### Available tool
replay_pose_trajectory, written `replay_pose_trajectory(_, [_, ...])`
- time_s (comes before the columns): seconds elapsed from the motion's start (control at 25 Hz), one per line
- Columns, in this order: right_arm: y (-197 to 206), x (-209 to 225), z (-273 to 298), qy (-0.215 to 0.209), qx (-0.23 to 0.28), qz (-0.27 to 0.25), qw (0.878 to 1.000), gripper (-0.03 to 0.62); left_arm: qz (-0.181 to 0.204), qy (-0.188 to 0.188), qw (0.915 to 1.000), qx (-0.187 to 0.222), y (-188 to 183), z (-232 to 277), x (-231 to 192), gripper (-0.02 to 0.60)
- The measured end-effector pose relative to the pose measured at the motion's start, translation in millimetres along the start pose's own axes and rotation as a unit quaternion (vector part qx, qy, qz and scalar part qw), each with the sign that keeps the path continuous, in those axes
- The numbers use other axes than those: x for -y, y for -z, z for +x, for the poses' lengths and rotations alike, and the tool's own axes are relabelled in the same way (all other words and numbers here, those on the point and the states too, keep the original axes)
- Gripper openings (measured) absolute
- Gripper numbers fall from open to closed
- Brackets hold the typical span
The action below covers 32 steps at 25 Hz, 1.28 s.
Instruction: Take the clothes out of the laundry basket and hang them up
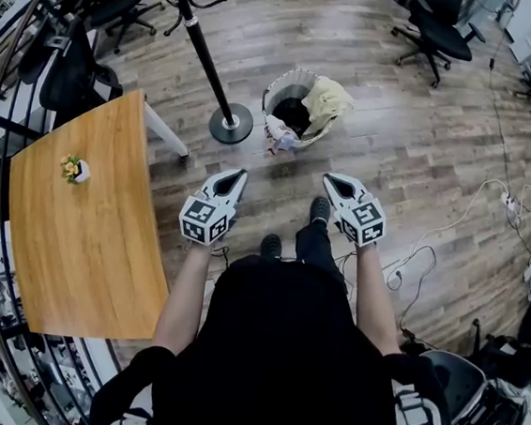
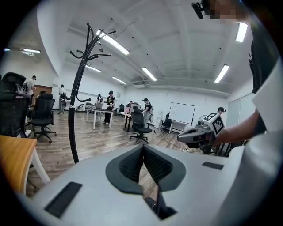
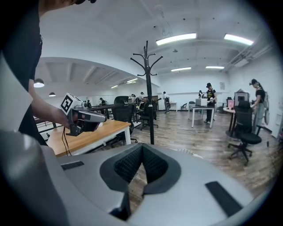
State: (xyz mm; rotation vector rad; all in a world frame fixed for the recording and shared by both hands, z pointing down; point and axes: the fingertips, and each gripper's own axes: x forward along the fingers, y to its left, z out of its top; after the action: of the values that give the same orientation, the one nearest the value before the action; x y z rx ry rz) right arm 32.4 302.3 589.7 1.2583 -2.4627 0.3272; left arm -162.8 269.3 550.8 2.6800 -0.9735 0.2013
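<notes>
The left gripper (image 1: pixel 234 175) and right gripper (image 1: pixel 335 182), held low before the person, both have their fingers pressed together on nothing. Ahead on the floor, midway between them, stands the laundry basket (image 1: pixel 281 81). A yellow garment (image 1: pixel 326 100) is draped over its right rim. The coat stand (image 1: pixel 230 123) is just left. No readable writing.

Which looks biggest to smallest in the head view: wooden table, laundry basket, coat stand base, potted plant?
Largest to smallest:
1. wooden table
2. laundry basket
3. coat stand base
4. potted plant
The table also sits nearest the camera.
</notes>
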Motion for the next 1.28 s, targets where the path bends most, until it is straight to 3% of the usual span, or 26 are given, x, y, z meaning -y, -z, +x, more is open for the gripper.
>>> replay_pose_trajectory(0.56, [7.9, 12.6, 7.3, -0.004, -0.014, 0.005, 1.0, 0.008, -0.014, -0.015, 0.9997, -0.012, 11.9, 5.4, -1.6, 0.021])
replay_pose_trajectory(1.28, [-1.6, 56.5, 45.9, -0.046, -0.038, 0.009, 0.998, 0.008, -0.044, -0.054, 0.9969, -0.037, 17.7, 44.4, -18.8, 0.021])
